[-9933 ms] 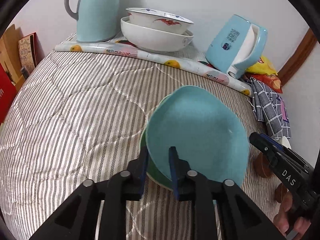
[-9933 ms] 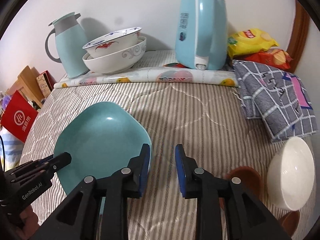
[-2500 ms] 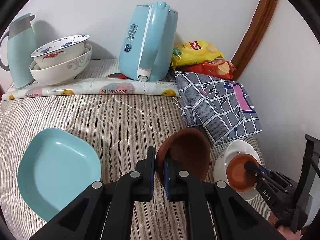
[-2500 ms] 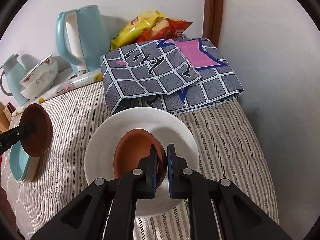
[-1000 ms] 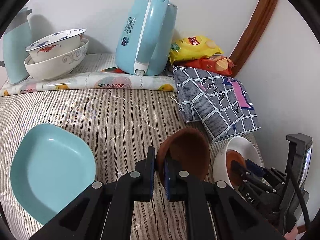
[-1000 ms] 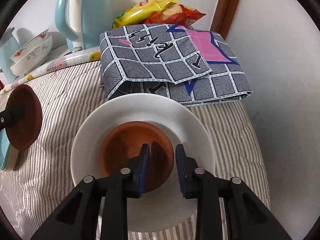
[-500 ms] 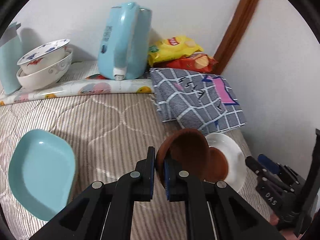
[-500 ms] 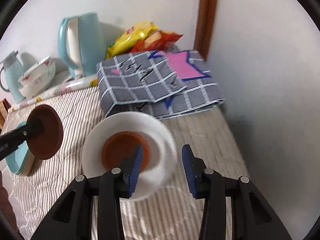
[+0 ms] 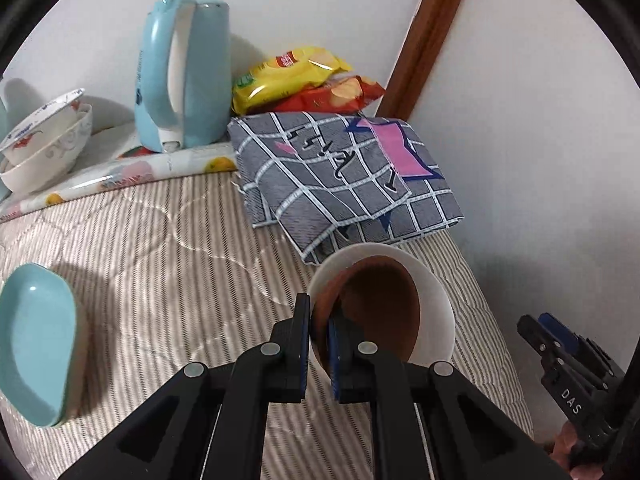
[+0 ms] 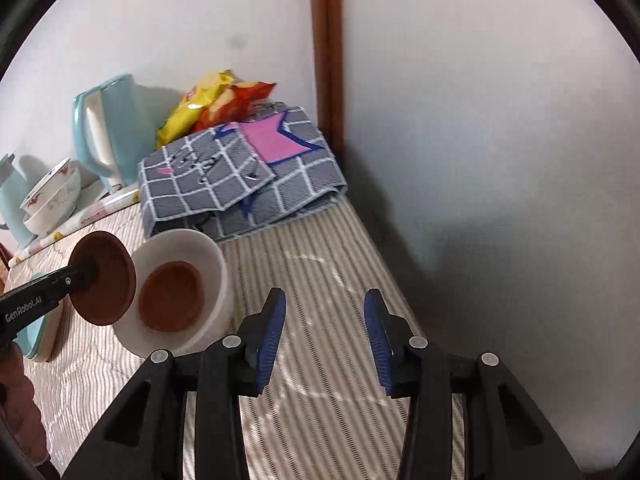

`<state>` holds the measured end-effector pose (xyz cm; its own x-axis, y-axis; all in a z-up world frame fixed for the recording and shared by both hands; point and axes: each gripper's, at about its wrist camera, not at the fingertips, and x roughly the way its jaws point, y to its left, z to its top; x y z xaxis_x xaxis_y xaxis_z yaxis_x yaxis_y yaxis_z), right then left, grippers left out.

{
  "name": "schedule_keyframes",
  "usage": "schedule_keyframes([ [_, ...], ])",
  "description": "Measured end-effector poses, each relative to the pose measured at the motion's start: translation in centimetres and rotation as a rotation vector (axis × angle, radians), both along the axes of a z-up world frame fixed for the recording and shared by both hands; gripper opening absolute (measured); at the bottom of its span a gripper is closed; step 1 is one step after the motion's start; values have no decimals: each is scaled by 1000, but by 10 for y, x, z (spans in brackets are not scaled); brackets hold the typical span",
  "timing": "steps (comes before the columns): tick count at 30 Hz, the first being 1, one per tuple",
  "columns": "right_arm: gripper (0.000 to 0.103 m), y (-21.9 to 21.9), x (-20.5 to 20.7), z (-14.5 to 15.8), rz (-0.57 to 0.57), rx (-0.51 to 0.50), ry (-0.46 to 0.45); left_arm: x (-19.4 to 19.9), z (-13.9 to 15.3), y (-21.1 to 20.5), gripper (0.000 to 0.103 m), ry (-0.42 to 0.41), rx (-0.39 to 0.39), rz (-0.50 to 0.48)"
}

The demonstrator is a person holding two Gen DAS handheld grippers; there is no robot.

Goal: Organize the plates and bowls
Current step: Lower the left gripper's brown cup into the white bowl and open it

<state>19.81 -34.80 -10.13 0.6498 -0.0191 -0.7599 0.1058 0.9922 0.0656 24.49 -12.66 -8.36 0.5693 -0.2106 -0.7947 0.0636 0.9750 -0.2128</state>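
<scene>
Pinching the rim of a small round brown bowl point(image 9: 376, 312), the left gripper point(image 9: 319, 344) has its jaws pressed onto the bowl's near wall at the lower centre of the left wrist view. A second ago this bowl hung over bare striped bedding left of the white round bowl point(image 9: 434, 300); now it hovers right over that bowl, tilted, with its mouth toward the camera. In the right wrist view the carried bowl sits at centre left, its edge overlapping the white bowl's rim; whether they touch I cannot tell.

The right gripper point(image 10: 326, 334) stands spread and empty at the lower centre of its own view, over bare striped quilt point(image 10: 320, 264). Its jaws have just been opening, with nothing between them. A second ago they straddled the second brown bowl point(image 10: 172, 296), which now lies nested in the white bowl, so that placement looks finished and the right hand has backed away to the right.

Judging from this, the carried bowl is meant to go into the same stack next. The left gripper slopes steeply downward; the right does likewise. The teal squarish plates point(image 9: 34, 344) rest at the left edge of the left wrist view.
</scene>
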Motion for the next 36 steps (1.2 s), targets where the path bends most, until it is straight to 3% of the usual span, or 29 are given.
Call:
schedule_keyframes([
  [20,41,-20,-10,-20,-10,32,20,24,-27,-24,9,56,6,-27],
  [36,41,-17,-14,-26,-3,36,48,29,-36,-23,10,87,-50,-50],
])
